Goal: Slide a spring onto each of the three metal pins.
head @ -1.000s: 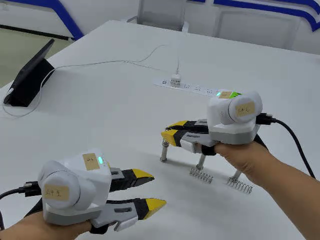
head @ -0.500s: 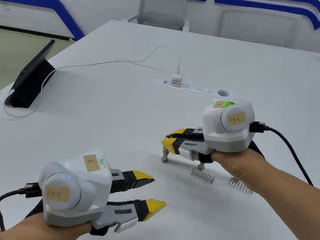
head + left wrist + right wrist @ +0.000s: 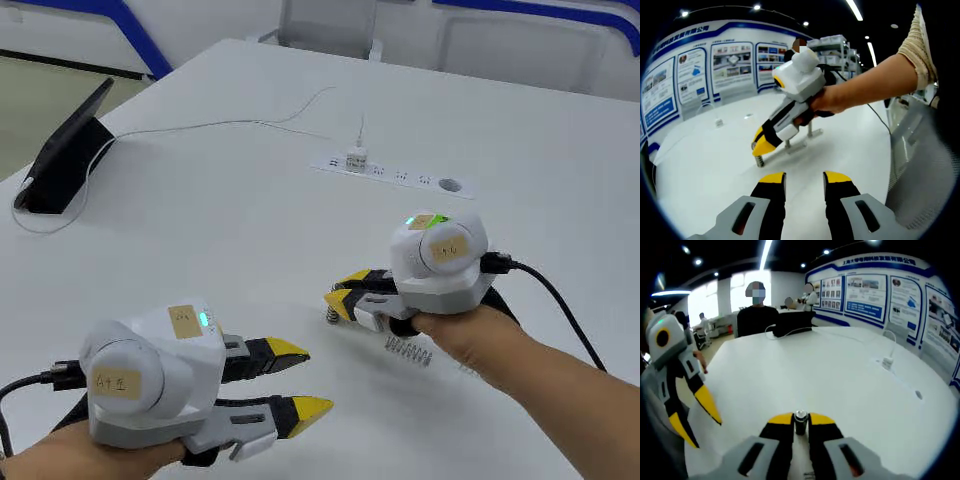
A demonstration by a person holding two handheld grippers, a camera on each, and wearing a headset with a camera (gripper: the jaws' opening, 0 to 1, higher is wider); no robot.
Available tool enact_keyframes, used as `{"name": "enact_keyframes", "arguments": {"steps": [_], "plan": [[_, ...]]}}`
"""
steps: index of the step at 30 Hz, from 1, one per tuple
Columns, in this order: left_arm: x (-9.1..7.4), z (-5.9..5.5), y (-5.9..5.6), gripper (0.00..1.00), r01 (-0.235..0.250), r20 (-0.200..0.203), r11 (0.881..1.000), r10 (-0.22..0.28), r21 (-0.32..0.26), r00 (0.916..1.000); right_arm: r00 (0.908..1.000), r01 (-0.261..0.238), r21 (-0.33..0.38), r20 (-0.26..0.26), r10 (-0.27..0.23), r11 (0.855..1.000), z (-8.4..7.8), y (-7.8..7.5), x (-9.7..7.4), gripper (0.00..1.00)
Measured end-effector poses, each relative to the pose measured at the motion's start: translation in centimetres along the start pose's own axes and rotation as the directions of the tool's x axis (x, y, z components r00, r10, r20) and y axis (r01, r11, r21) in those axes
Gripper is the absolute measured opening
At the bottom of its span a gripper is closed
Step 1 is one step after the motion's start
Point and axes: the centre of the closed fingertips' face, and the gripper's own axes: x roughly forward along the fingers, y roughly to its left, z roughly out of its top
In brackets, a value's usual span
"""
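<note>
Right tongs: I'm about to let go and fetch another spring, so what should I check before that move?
1. Right tongs closed around end pin: ok.
2. First spring on that pin, coils below the tips: ok.
3. First spring pushed fully down: cannot tell.
4. Loose spring lying on table, free to pick up: ok.
5. Left tongs open and empty: ok.

Head view: right tool (image 3: 340,297) covers the top of the pin (image 3: 331,315) at its tip; hand (image 3: 470,335) behind the tool overlaps a spring (image 3: 408,350). Right gripper view: pin shaft hidden between the tool's jaws; grip on it undeterminable.
</note>
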Motion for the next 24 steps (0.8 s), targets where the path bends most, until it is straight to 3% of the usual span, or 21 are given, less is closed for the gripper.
{"name": "enact_keyframes", "arguments": {"steps": [13, 24], "plan": [[0.2, 0.2, 0.1, 0.30, 0.002, -0.001, 1.000, -0.002, 0.008, 1.0000, 0.9998, 0.016, 0.010, 0.010, -0.016, 1.000, 0.2, -0.2, -1.1, 0.16], [0.4, 0.4, 0.1, 0.30, 0.008, 0.000, 1.000, -0.008, 0.014, 1.0000, 0.9976, 0.043, 0.003, 0.054, -0.043, 0.999, 0.6, -0.3, -4.2, 0.17]]}}
